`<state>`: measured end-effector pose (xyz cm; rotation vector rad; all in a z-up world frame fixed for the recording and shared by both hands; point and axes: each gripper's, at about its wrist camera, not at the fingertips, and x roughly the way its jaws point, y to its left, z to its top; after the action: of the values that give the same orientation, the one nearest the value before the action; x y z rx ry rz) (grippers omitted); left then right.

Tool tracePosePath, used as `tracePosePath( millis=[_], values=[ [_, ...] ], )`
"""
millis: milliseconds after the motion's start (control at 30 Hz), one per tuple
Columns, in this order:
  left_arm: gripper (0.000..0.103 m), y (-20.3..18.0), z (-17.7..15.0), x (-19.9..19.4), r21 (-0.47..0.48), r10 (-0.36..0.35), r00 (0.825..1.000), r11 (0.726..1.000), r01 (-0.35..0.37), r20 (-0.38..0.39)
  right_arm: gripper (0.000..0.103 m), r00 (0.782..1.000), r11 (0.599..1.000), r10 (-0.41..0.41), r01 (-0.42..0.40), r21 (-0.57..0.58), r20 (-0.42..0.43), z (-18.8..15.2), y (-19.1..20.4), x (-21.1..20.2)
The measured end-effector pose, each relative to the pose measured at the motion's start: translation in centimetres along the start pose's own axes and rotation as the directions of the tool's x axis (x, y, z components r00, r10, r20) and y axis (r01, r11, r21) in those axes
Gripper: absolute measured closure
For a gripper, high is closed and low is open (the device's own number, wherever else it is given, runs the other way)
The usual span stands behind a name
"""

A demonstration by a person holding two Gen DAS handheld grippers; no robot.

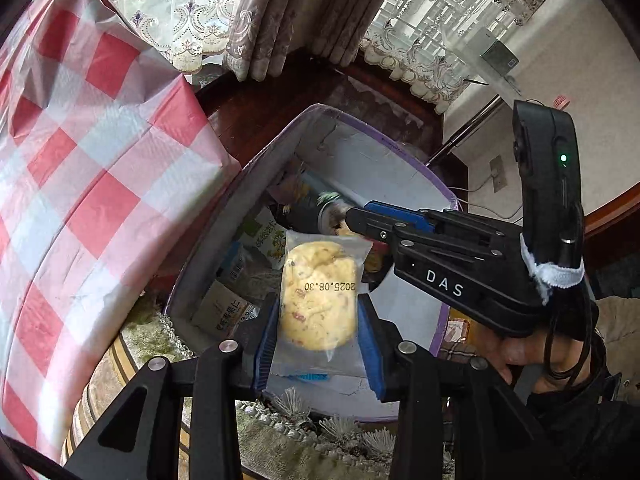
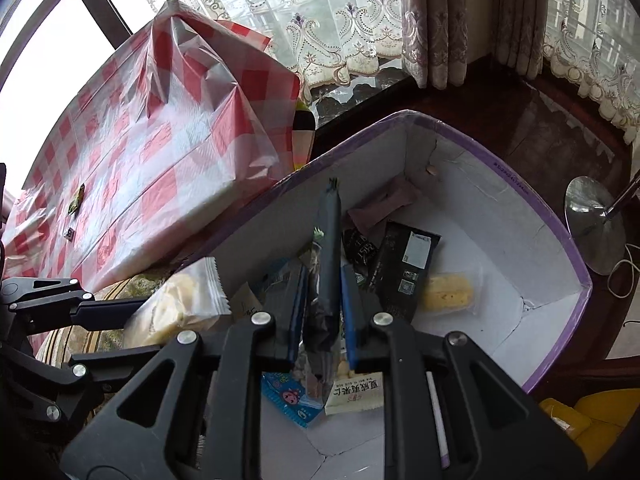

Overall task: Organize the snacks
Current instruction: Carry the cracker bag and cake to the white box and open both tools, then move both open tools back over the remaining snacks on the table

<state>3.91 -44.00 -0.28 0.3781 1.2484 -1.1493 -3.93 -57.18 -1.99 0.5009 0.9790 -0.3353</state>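
A white box with a purple rim (image 1: 424, 176) (image 2: 568, 240) holds several snack packets. My left gripper (image 1: 318, 340) is shut on a clear packet with a yellow cake (image 1: 318, 296) and holds it over the box; the cake packet also shows in the right wrist view (image 2: 180, 304). My right gripper (image 2: 322, 328) is shut on a dark snack packet (image 2: 330, 248) that stands upright over the box. The right gripper also shows in the left wrist view (image 1: 352, 220), reaching into the box from the right.
A table with a red-and-white checked cloth (image 1: 80, 168) (image 2: 160, 152) stands left of the box. In the box lie a black packet (image 2: 404, 268), a pink one (image 2: 384, 204) and a yellow cake (image 2: 448, 294). Curtains (image 2: 360, 20) and a metal stand base (image 2: 592, 224) are behind.
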Motion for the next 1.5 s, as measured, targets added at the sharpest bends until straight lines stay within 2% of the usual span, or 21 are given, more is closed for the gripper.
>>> tracePosePath(
  millis=[33,100,133,367,567,700,833,1000,1200,1300,1433,1500],
  values=[
    [0.059,-0.1,0.1,0.2,0.001,-0.005,1.0,1.0,0.005,-0.008,0.065,1.0,1.0,-0.003,0.003,0.004,0.002,0.1,-0.1,-0.1],
    [0.049,0.1,-0.2,0.2,-0.005,-0.009,1.0,1.0,0.009,-0.012,0.052,1.0,1.0,-0.002,0.002,-0.001,0.01,0.1,0.1,-0.4],
    [0.044,0.2,-0.2,0.0,-0.014,-0.01,1.0,1.0,0.01,-0.006,0.051,1.0,1.0,0.003,-0.003,-0.004,0.012,0.2,0.2,-0.5],
    [0.044,2.8,-1.4,-2.7,-0.112,0.006,0.997,0.994,0.003,0.08,0.051,0.999,0.998,0.04,-0.04,-0.045,0.011,0.5,2.7,-0.8],
    [0.044,6.1,-3.1,-5.5,-0.202,0.043,0.986,0.979,-0.009,0.163,0.051,0.998,0.99,0.061,-0.06,-0.124,-0.001,0.5,6.1,-0.8],
    [0.044,8.1,-4.5,-7.5,-0.255,0.1,0.973,0.966,-0.044,0.21,0.051,0.997,0.983,0.078,-0.079,-0.163,-0.016,0.3,8.3,-0.7],
    [0.044,10.6,-6.6,-10.0,-0.322,0.172,0.951,0.943,-0.084,0.255,0.051,0.996,0.973,0.091,-0.094,-0.213,-0.022,0.2,10.9,-0.8],
    [0.044,15.0,-10.2,-13.0,-0.463,0.28,0.919,0.877,-0.128,0.276,0.05,0.991,0.95,0.124,-0.13,-0.285,-0.041,0.0,14.5,-0.3],
    [0.044,21.2,-14.4,-15.7,-0.621,0.379,0.889,0.77,-0.148,0.258,0.05,0.985,0.916,0.15,-0.171,-0.362,-0.086,0.2,19.6,1.2],
    [0.044,24.2,-15.7,-16.4,-0.67,0.416,0.879,0.724,-0.165,0.233,0.049,0.981,0.896,0.164,-0.193,-0.4,-0.106,0.2,22.5,1.9],
    [0.045,27.8,-16.5,-16.5,-0.733,0.432,0.878,0.663,-0.153,0.208,0.048,0.98,0.88,0.158,-0.195,-0.434,-0.118,0.3,25.3,2.9],
    [0.051,29.5,-16.5,-16.3,-0.751,0.447,0.872,0.641,-0.157,0.199,0.048,0.98,0.879,0.159,-0.196,-0.434,-0.122,0.5,26.3,3.4]
  ],
)
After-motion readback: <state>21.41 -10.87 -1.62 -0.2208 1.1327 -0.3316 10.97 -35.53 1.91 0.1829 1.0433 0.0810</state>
